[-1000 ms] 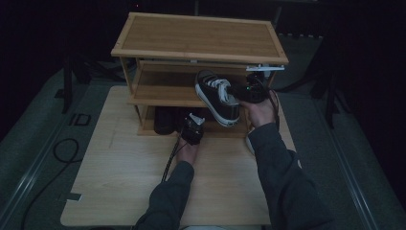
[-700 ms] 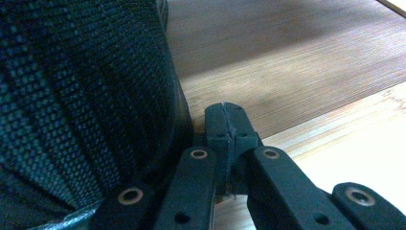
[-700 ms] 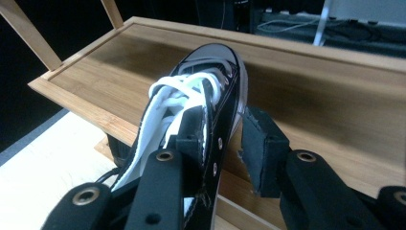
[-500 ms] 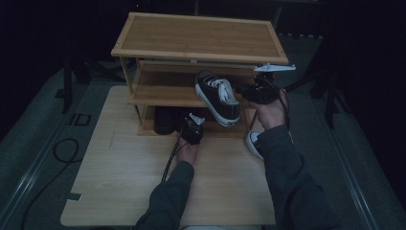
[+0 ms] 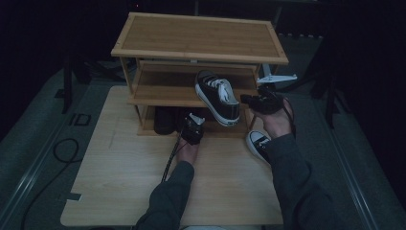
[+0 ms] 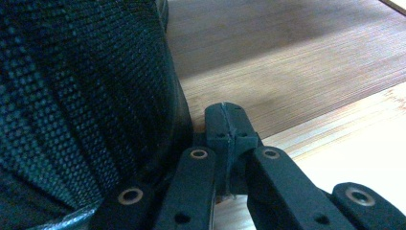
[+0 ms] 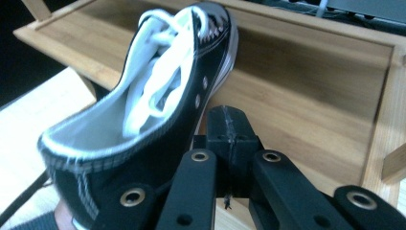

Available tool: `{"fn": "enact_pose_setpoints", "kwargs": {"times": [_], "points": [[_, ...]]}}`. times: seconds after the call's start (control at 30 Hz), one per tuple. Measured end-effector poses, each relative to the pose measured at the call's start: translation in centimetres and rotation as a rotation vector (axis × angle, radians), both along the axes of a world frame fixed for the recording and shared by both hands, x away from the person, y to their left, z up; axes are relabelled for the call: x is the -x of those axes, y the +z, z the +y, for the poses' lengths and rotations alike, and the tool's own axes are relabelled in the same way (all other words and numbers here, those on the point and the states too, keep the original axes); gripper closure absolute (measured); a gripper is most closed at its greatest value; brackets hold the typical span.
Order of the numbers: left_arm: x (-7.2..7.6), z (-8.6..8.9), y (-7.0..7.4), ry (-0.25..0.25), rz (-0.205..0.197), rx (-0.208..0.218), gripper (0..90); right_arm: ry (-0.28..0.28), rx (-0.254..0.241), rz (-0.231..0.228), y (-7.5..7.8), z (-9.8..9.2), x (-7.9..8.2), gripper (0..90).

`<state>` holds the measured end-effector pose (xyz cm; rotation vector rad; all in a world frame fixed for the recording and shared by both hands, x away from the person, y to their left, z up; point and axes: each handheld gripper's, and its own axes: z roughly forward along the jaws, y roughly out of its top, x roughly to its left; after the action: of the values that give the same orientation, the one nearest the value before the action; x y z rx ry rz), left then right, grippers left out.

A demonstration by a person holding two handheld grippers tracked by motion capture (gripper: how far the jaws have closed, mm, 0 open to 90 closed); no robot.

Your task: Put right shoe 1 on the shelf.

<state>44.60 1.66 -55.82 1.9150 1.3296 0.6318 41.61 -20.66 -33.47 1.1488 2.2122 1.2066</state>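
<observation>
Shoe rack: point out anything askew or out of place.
The black sneaker lies skewed on the middle shelf, its heel hanging over the front edge. Its mate sits on the table by the right forearm.

My rack (image 5: 201, 36): matt, fine-grained bamboo-like wood. Sneaker (image 7: 158, 96): black canvas, white rubber edging, white cloth laces. Dark shoe (image 6: 81, 96): coarse woven mesh. My jaws: matt black plastic.

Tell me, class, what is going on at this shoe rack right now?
A person is putting shoes on a wooden rack. The right gripper, jaws together, sits beside a black sneaker lying on the middle shelf with its heel over the edge. The left gripper, shut, rests by a dark shoe on the bottom level. Another sneaker waits on the table.
</observation>
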Motion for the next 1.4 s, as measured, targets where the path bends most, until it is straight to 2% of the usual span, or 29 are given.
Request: {"fn": "enact_pose_setpoints", "kwargs": {"times": [0.27, 0.53, 0.83, 1.03, 1.4], "points": [[0.0, 0.0, 0.0, 0.000, 0.000, 0.002, 90.0, 0.035, 0.053, -0.005, -1.1, -0.2, 1.6, 90.0], [0.0, 0.0, 0.0, 0.000, 0.000, 0.002, 90.0, 0.089, 0.103, -0.008, -2.6, -0.3, 4.2, 90.0], [0.0, 0.0, 0.0, 0.004, 0.001, -0.001, 90.0, 0.148, 0.123, -0.021, -2.7, 0.3, 6.5, 90.0], [0.0, 0.0, 0.0, 0.006, 0.002, 0.001, 90.0, 0.174, 0.136, -0.022, -2.7, 1.0, 6.9, 90.0], [0.0, -0.1, 0.0, 0.009, 0.004, 0.002, 90.0, 0.202, 0.110, -0.013, -2.7, 1.6, 6.6, 90.0]]}}
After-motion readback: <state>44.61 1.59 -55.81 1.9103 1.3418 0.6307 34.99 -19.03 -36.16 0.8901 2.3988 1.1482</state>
